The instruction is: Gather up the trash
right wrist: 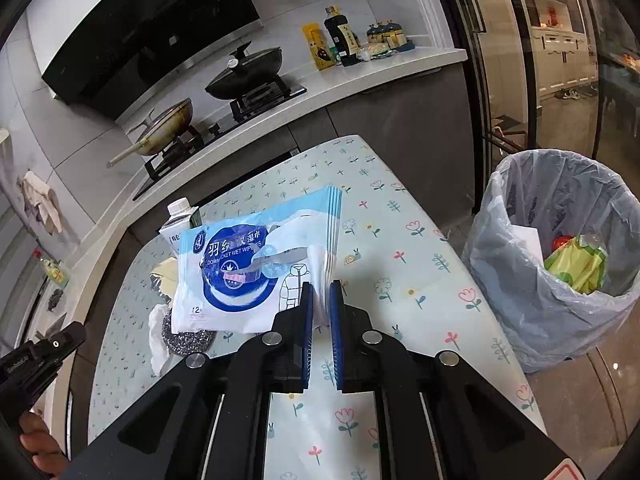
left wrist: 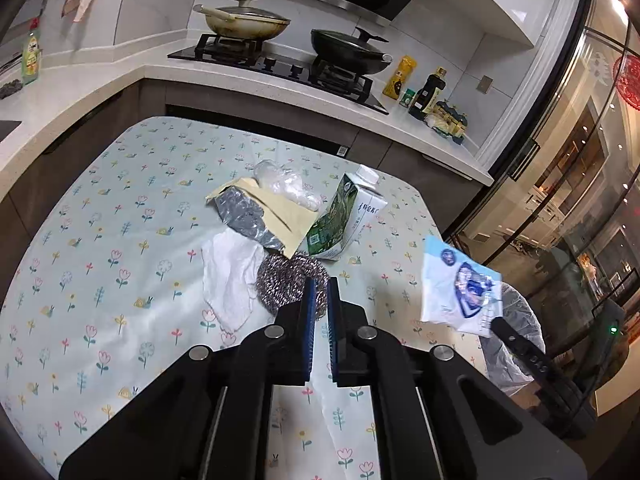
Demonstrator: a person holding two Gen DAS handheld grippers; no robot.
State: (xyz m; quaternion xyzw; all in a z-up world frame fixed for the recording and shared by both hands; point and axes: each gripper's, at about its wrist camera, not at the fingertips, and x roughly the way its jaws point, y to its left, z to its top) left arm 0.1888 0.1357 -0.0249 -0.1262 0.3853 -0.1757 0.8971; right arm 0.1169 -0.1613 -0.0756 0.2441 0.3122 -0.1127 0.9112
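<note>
We hold the wipes packet [right wrist: 256,264] by one thin edge in the clenched right tool [right wrist: 321,300], above the counter's [right wrist: 400,240] right edge near the bin [right wrist: 560,264]; it could slip and fall short. The left tool [left wrist: 320,292] looks clenched on nothing.

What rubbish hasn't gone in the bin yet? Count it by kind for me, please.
Wipes pack: 1
Clear bag: 1
Carton: 1
Foil-lined pouch: 1
Tissue: 1
Scourer: 1
Total: 6
</note>
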